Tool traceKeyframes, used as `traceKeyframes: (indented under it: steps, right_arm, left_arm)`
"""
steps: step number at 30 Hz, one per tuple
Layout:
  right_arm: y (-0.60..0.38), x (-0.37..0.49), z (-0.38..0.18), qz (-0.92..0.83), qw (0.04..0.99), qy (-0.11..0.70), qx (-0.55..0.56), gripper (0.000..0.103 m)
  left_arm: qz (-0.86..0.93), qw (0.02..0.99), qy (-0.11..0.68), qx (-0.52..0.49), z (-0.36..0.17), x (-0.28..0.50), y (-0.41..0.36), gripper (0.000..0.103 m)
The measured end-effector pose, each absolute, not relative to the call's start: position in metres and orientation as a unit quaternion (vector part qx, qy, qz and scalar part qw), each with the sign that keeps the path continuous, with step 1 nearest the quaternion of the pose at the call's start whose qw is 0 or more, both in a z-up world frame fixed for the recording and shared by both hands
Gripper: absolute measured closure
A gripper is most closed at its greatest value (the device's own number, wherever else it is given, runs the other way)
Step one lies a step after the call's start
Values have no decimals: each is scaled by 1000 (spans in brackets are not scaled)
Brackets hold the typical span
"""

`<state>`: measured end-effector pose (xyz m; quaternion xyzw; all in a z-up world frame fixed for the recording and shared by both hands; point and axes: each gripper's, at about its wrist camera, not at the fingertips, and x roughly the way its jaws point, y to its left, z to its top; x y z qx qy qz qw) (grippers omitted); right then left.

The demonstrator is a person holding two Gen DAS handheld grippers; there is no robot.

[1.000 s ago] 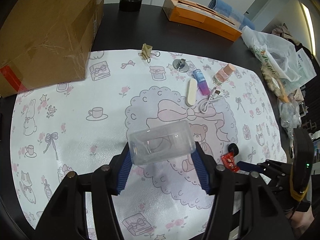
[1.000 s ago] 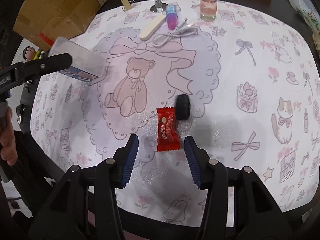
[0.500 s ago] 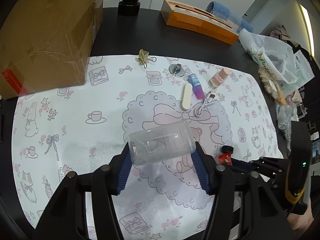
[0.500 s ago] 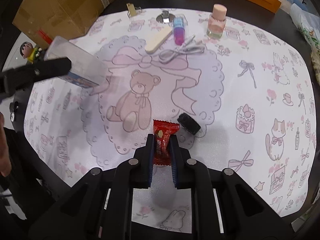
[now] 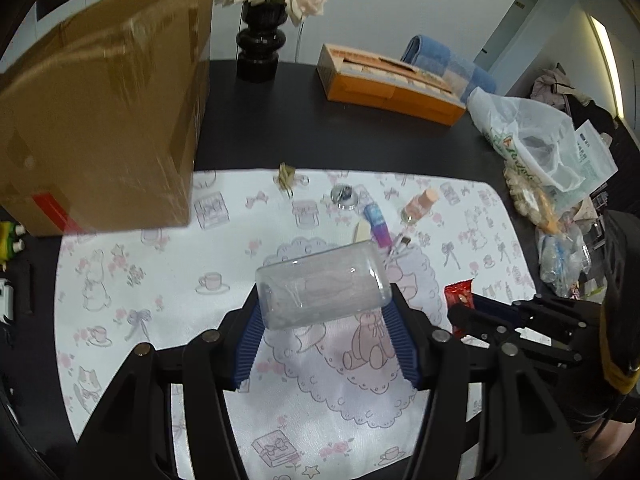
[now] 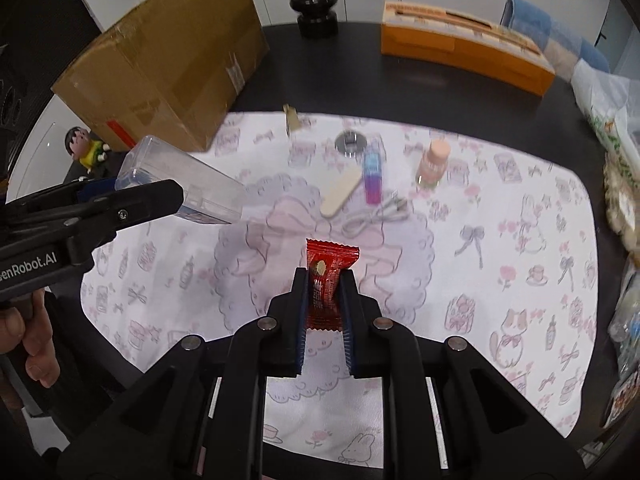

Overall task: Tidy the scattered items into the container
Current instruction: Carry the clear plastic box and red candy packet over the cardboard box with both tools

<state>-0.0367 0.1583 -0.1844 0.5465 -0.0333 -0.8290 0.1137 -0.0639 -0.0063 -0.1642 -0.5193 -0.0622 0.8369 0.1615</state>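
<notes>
My left gripper (image 5: 324, 302) is shut on a clear plastic container (image 5: 322, 283), held above the patterned mat; from the right wrist view the same container (image 6: 180, 184) shows at the left, tilted. My right gripper (image 6: 326, 280) is shut on a red candy packet (image 6: 327, 276), lifted off the mat; the packet (image 5: 460, 298) also shows at the right of the left wrist view. On the mat lie a nail file (image 6: 340, 192), a blue-purple tube (image 6: 373, 176), a white cable (image 6: 376, 216), a pink bottle (image 6: 433, 162), a metal disc (image 6: 350, 142) and a binder clip (image 6: 291, 119).
A large cardboard box (image 5: 104, 120) stands at the back left, a black vase (image 5: 262, 46) with pale flowers behind it. An orange box (image 5: 388, 84) and plastic bags (image 5: 540, 148) sit at the back right. A small figurine (image 6: 86, 148) stands off the mat's left edge.
My right gripper shut on the red candy packet and has lifted it off the mat. Both grippers have risen and tilted up. The small black item beside the packet is out of view.
</notes>
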Motion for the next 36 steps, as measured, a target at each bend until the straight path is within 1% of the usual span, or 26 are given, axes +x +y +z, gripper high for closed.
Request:
traceKeyframes:
  steps: [14,26,32,36]
  right_arm:
    - [146,-80,-103,-863,114,-29,492,88]
    - [104,-119,-52,-877,147,-13,458,88]
    - [71,-150,-28,-879,170,-14,444,88]
    - [39,-171,-18,-876,193,-11,443,88]
  left_arm:
    - [862,166,-62,-474,-94,-82,-17,47]
    - [886,150,-65,-434,-47,-106,-44,47]
    - [899,119,-71,-416,-24,-123,-84,47]
    - [904,93,-73,-412,-18,-136,-116,47]
